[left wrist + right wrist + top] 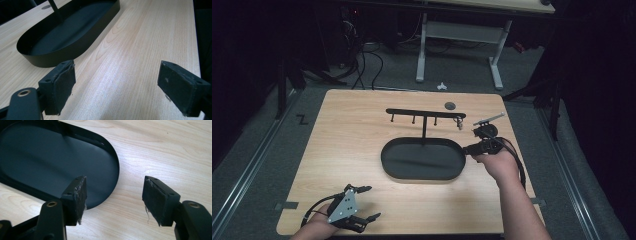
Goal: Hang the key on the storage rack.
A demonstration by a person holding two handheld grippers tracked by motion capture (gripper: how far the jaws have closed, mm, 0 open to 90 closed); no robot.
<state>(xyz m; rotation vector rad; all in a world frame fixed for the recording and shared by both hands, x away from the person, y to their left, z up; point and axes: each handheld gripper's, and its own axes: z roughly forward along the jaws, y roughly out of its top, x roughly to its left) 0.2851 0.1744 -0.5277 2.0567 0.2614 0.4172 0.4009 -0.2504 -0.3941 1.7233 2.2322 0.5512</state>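
I've got my right gripper hovering at the right end of the black oval tray, jaws spread wide with nothing between them. In the right gripper view, one pad hangs over the tray's rounded end and the other pad over bare wood. The tray sits near the middle of the tabletop, a little toward the right edge, with a thin post rising from its far side to a crossbar rack with small hooks. One tray, one rack, and something small dangling from the crossbar's right end; I can't tell what it is. One dark round disc lies near the far edge.

My left gripper rests by the near-left corner, jaws also wide apart and empty, well away from the tray.

My read: the tray looks like thin rigid sheet metal, light but top-heavy with that post, smooth and likely slippery. I'd pinch the upright rim wall at the rounded end, one pad inside, one outside.
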